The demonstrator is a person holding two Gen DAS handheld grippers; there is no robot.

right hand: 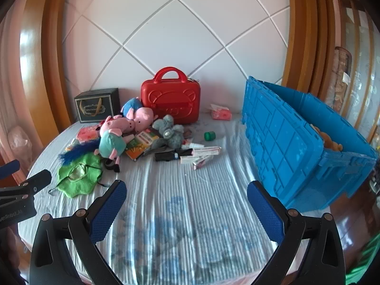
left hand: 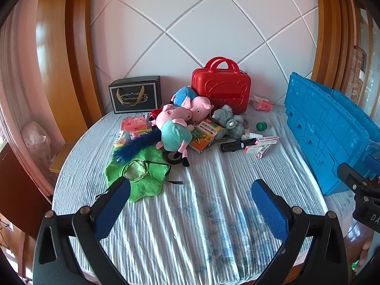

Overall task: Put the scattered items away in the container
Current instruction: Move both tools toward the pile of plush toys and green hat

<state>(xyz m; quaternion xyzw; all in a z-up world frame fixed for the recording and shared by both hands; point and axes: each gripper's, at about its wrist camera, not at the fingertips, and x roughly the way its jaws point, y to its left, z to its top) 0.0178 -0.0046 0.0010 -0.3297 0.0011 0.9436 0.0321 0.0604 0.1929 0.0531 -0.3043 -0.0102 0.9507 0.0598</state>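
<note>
Right wrist view, 2 pig plushes (right hand: 123,128), 1 blue crate (right hand: 296,142)

wall: white quilted panel (right hand: 171,38) | frame: curved wood (right hand: 40,54) | surface: striped bedsheet (right hand: 185,204)

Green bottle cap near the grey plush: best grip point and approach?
Take the green cap across its round side wall, coming from above on the near side. It is small, seems to sit flat, and stands clear of the grey plush and the blue crate.
</note>
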